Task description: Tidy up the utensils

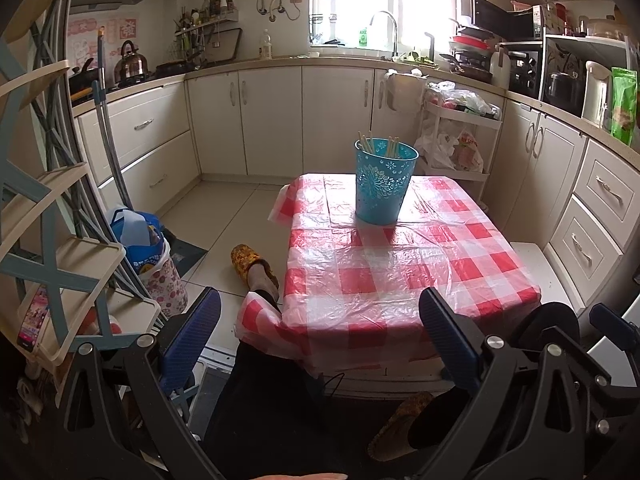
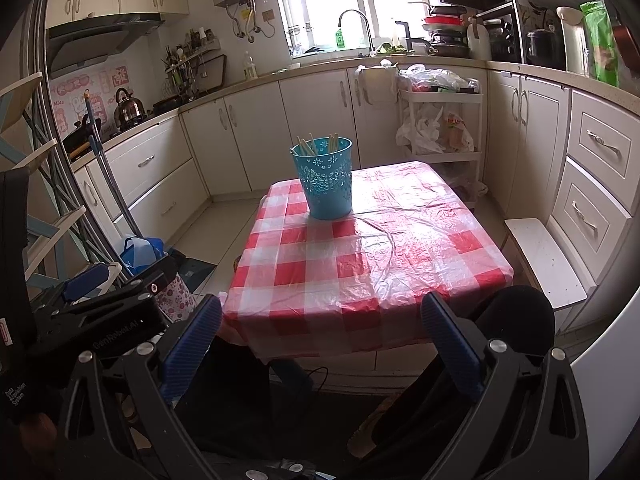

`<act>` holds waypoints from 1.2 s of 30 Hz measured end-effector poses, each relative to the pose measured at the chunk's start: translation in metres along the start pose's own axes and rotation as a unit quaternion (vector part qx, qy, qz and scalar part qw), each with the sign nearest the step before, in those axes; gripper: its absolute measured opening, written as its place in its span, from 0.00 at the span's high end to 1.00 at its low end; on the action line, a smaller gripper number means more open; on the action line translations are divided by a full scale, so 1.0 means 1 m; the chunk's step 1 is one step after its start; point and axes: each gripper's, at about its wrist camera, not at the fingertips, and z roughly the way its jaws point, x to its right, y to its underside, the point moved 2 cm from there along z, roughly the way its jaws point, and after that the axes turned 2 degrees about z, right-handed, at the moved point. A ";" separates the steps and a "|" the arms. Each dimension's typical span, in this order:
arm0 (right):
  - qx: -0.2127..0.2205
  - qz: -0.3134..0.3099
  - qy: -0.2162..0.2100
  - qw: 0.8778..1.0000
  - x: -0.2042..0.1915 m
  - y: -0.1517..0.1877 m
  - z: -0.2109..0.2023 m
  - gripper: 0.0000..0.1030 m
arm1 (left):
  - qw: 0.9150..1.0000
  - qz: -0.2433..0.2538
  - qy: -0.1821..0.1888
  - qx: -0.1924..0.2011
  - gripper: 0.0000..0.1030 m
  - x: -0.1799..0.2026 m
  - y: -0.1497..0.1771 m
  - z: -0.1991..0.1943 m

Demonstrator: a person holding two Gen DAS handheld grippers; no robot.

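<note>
I hold the left gripper (image 1: 320, 344) and right gripper (image 2: 320, 344) wide open and empty before the tabletop (image 2: 400, 264), because the chopsticks (image 2: 320, 144) stand in the blue bucket (image 2: 326, 184) at its far side.

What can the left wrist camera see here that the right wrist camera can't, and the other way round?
Only the left wrist view shows the person's foot in a yellow slipper beside the table. Only the right wrist view shows the left gripper's body from the side and the white bench. Both show the blue bucket holding chopsticks on the checked tablecloth, and open, empty fingers.
</note>
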 end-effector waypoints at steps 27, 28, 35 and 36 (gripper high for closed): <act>-0.006 0.000 -0.001 1.000 0.001 0.002 0.002 0.07 | 1.000 0.002 -0.001 -0.003 0.07 0.002 0.003 0.000; -0.006 0.000 -0.001 1.000 0.001 0.002 0.002 0.07 | 1.000 0.003 0.000 -0.003 0.07 0.002 0.003 0.000; -0.007 0.001 -0.001 1.000 0.001 0.002 0.002 0.07 | 1.000 0.003 0.000 -0.003 0.07 0.002 0.003 0.000; -0.007 0.001 -0.001 1.000 0.001 0.003 0.002 0.07 | 1.000 0.003 -0.001 -0.004 0.07 0.002 0.003 0.000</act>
